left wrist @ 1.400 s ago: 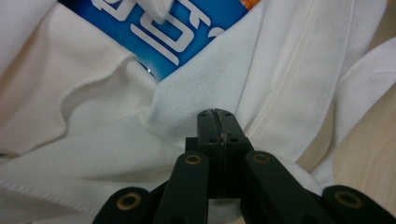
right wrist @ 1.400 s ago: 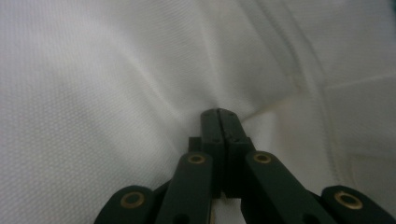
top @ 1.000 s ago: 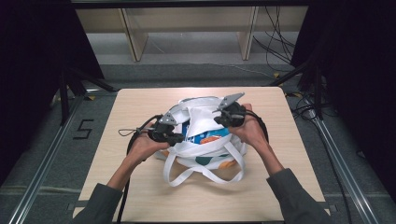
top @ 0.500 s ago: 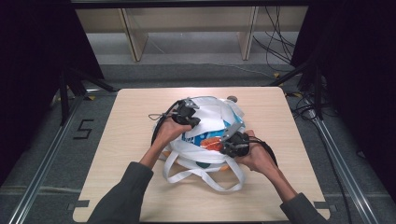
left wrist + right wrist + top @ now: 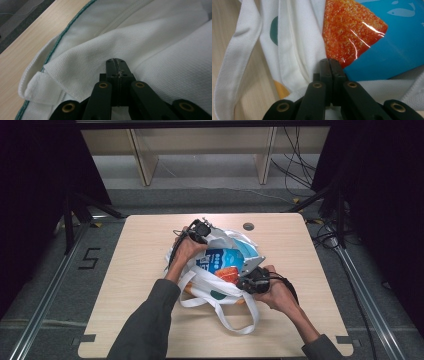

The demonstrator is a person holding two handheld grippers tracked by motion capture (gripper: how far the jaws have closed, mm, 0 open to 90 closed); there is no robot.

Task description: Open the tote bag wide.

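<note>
A white cloth tote bag lies in the middle of the wooden table, its long handles trailing toward the front edge. A blue snack packet with an orange picture shows in its mouth. My left gripper sits at the bag's far rim, shut on a fold of the white cloth. My right gripper is at the near right rim, shut on the bag's edge beside the packet. The bag's mouth is stretched between the two.
A round grey cable hole lies in the table behind the bag. Cables trail from both grippers. Wooden shelf legs stand beyond the table, metal rails run along both sides, and a "5" is marked on the floor at left.
My left gripper swung from the bag's left side up to its far rim. My right gripper dropped from the far right to the near right rim. The bag's mouth now gapes wider.
</note>
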